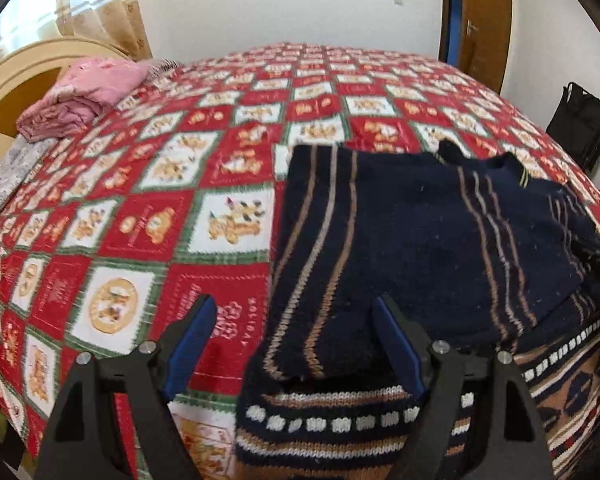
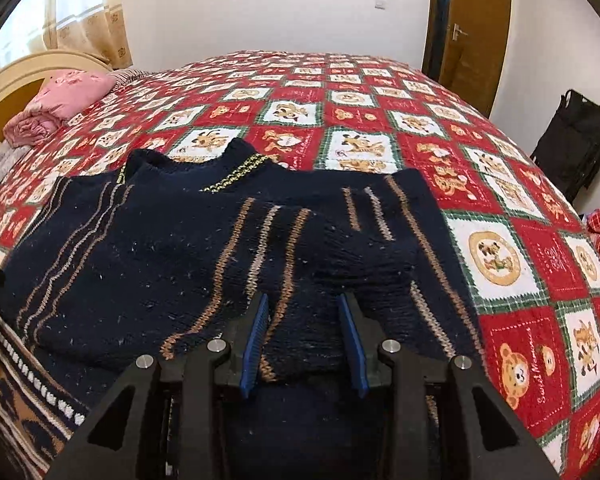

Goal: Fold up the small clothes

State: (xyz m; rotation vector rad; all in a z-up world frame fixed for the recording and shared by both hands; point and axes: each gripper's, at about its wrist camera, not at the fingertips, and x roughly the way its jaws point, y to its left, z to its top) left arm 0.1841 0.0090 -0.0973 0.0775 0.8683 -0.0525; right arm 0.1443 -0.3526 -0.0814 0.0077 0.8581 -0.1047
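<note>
sweater (image 1: 412, 232) hem cut off, sleeve ends hidden

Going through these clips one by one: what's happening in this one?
A person is folding a dark blue knitted sweater on a bed with a red patchwork bedspread, a pair of tongs in each hand. Both sleeves are already folded in over the body. The right tongs are partly open, with the folded sleeve lying between their pads. The left tongs are wide open over the sweater's left edge, gripping nothing. A folded pink blanket lies by the headboard.
</note>
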